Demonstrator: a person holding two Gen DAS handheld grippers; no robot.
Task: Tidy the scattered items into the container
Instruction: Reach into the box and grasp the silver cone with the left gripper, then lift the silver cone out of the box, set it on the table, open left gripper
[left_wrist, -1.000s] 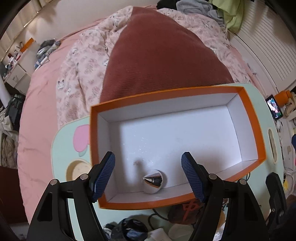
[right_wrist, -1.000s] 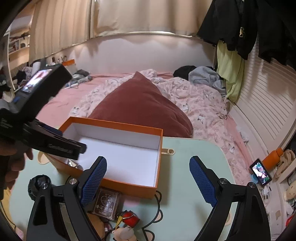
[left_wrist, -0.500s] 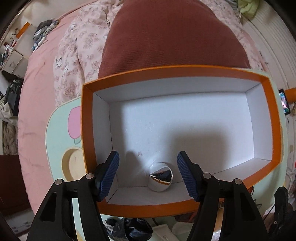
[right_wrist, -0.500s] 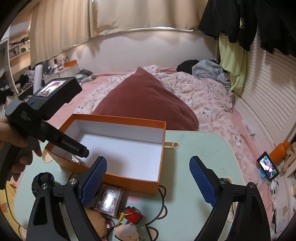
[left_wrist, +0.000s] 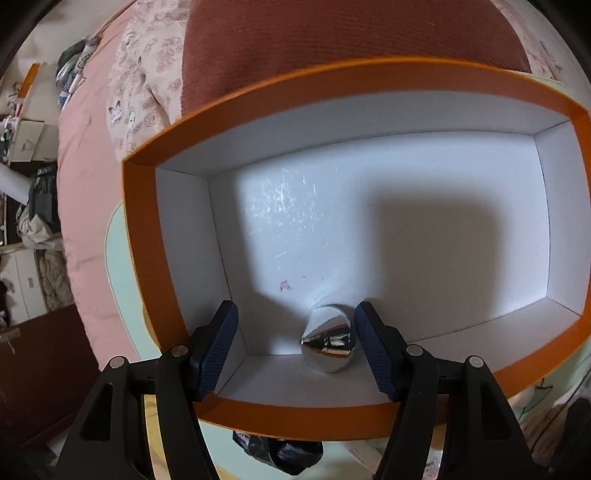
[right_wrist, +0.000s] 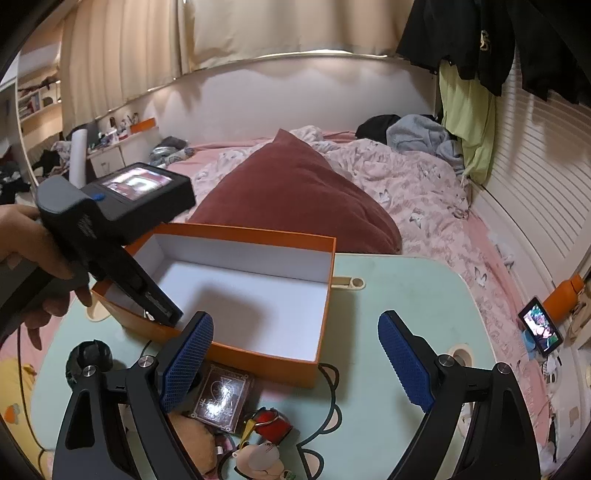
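Observation:
An orange box (left_wrist: 140, 236) with a white inside stands on the mint-green table (right_wrist: 406, 295). A shiny silver round item (left_wrist: 328, 341) lies on the box floor by the near wall. My left gripper (left_wrist: 295, 347) points down into the box. Its jaws stand apart around the silver item, which sits close to the right finger (left_wrist: 373, 354) and well away from the left one. In the right wrist view a hand holds the left gripper (right_wrist: 159, 315) at the orange box's (right_wrist: 273, 243) left near corner. My right gripper (right_wrist: 295, 362) hangs open and empty over the table's front.
In front of the box lie a dark card pack (right_wrist: 221, 397), a red keyring charm (right_wrist: 273, 424), a pale figurine (right_wrist: 258, 458), a brown fuzzy item (right_wrist: 188, 435) and a black round object (right_wrist: 90, 356). Beyond the table is a bed with a maroon cushion (right_wrist: 295, 192).
The left gripper has sunk and tipped further down into the box, and its jaws have narrowed a little around the silver item. The right gripper has stayed put.

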